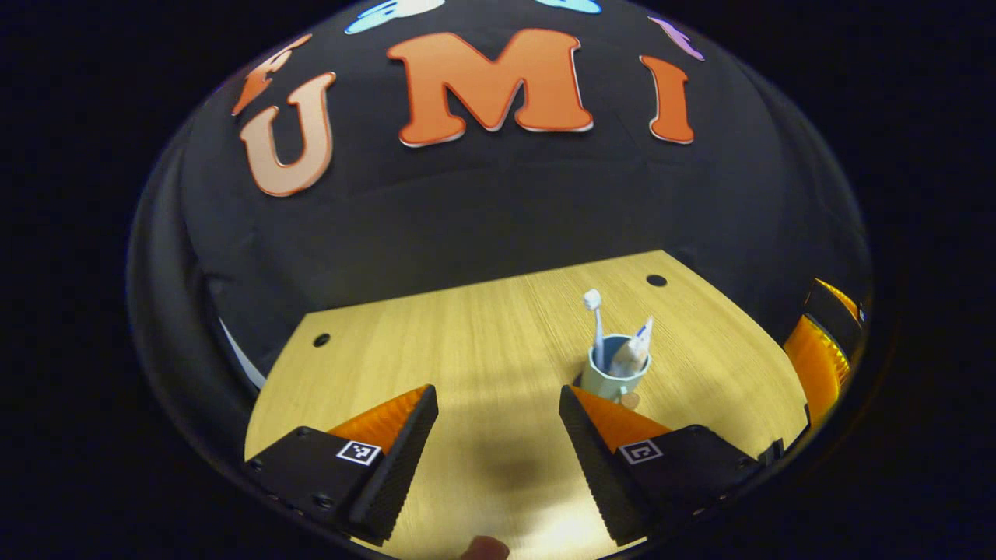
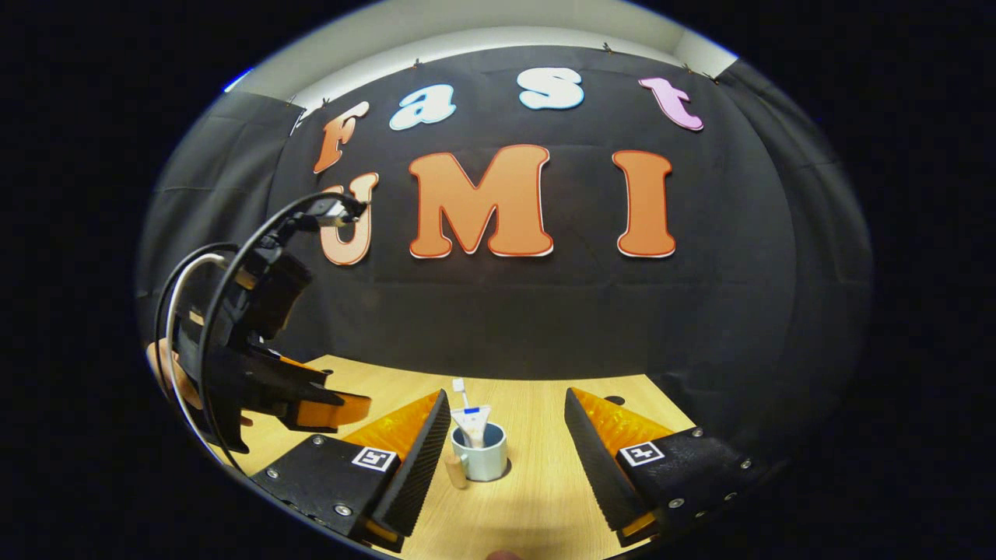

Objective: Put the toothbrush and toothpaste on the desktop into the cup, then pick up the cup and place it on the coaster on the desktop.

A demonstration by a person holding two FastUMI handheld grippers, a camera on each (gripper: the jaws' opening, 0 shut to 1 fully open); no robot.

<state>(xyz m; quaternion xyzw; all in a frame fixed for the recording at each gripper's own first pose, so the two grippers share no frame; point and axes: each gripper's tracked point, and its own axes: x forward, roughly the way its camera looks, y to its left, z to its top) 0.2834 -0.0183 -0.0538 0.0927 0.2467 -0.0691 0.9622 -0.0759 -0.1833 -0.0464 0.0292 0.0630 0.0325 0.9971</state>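
Note:
A pale blue cup [image 1: 615, 379] with a wooden handle stands upright on the wooden desktop [image 1: 436, 342]. A white toothbrush [image 1: 596, 319] and a toothpaste tube [image 1: 634, 351] stick up out of it. A dark sliver [image 1: 576, 381] at the cup's base looks like the coaster. My left gripper [image 1: 498, 393] is open and empty, with the cup just beyond its right finger. In the right gripper view the cup [image 2: 484, 459], toothbrush [image 2: 461, 387] and toothpaste [image 2: 472, 422] sit ahead between the fingers of my open right gripper [image 2: 506, 393], untouched.
The left gripper [image 2: 315, 408], its cables and the hand [image 2: 165, 365] holding it hang over the desk's left side. The right gripper's orange body [image 1: 817, 358] shows at the right edge. Small round holes [image 1: 656, 280] mark the desk's far corners. The black cloth wall stands right behind the desk.

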